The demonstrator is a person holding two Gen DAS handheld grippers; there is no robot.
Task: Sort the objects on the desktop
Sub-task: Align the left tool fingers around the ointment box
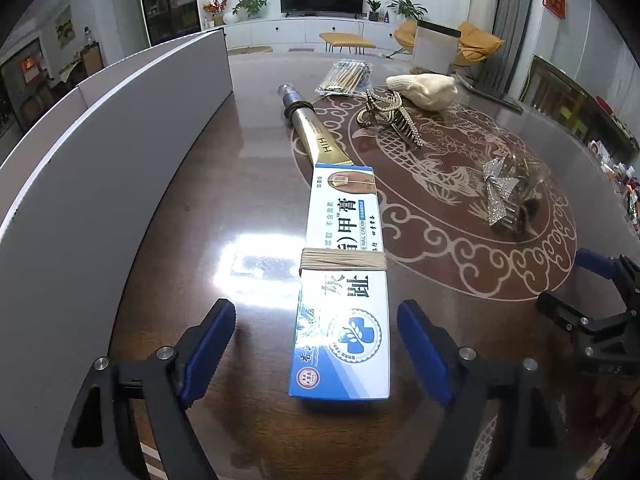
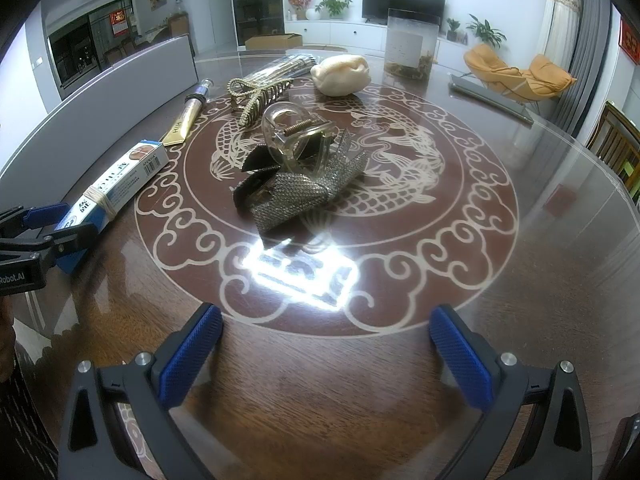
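My left hand-held gripper [image 1: 316, 344] is wide open, its pads either side of the near end of the cream box [image 1: 343, 280] at lower centre. My right hand-held gripper [image 2: 326, 340] is open over bare tabletop [image 2: 540, 240]; the rhinestone hair clip [image 2: 300, 184] lies mid-frame.

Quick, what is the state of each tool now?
Left tool: open, around the nail cream box, not closed on it.
Right tool: open, holding nothing.
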